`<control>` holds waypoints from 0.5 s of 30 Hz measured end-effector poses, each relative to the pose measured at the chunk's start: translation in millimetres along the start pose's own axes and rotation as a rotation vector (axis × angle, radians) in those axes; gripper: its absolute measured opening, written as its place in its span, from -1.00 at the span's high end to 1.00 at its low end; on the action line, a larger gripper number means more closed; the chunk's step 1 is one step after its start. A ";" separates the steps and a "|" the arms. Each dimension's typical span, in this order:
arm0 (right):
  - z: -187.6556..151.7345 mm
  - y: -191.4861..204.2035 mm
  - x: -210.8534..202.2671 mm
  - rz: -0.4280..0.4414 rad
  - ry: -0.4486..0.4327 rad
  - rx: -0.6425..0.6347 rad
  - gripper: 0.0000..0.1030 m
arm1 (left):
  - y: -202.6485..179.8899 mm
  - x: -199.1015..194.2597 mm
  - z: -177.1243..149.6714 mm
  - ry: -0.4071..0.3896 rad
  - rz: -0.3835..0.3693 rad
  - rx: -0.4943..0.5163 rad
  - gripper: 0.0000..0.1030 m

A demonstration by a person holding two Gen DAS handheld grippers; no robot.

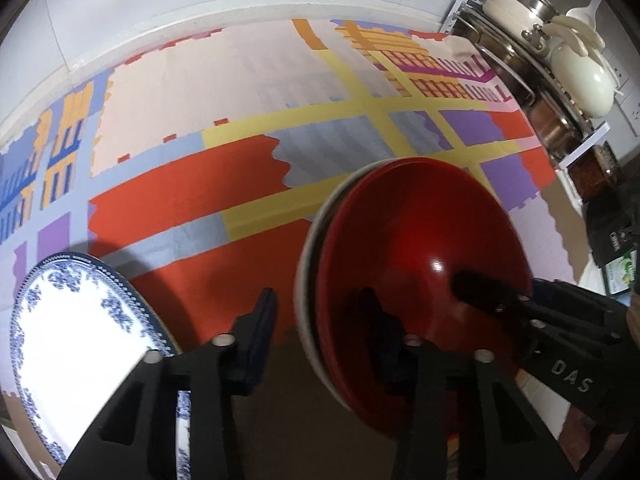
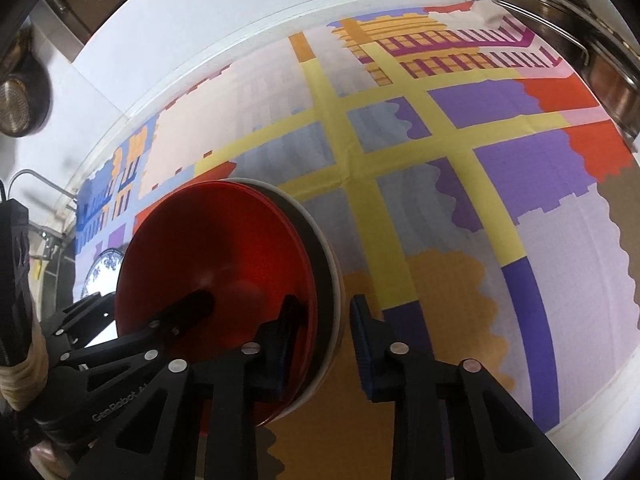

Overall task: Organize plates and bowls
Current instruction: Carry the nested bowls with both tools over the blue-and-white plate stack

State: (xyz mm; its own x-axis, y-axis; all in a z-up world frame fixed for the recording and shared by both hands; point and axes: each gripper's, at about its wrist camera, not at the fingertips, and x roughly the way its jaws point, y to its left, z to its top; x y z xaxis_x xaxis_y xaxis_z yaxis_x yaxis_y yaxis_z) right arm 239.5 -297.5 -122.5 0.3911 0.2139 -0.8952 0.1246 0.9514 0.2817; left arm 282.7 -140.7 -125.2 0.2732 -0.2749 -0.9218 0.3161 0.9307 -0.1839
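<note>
Both the left claw [image 1: 316,320] and the right claw [image 2: 324,328] have fingers spread apart, angled downward side by side.

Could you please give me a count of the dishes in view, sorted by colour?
Red dishes: 2, stacked as far as the rims show
White dish under the red ones: 1
Blue-and-white plate: 1
Total: 4

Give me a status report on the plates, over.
Left gripper open, straddling red dish stack rim. Right gripper straddles it too, grip unclear. Blue-and-white plate alongside, apart.
</note>
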 end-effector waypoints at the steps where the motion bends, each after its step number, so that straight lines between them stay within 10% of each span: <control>1: 0.4 -0.3 0.2 0.001 0.002 0.001 0.50 | -1.9 -0.1 0.5 0.004 -0.006 0.001 0.42; 15: 6.3 -5.3 -3.7 0.025 0.034 0.036 0.56 | -10.5 -3.2 -0.7 0.010 0.065 -0.071 0.44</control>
State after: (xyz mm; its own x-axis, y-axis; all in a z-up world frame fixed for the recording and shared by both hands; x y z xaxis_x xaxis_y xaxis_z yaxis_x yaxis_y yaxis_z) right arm 243.2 -304.7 -118.6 0.3635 0.2451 -0.8988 0.1485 0.9372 0.3156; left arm 277.8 -149.5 -120.6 0.2814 -0.2115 -0.9360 0.2324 0.9614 -0.1474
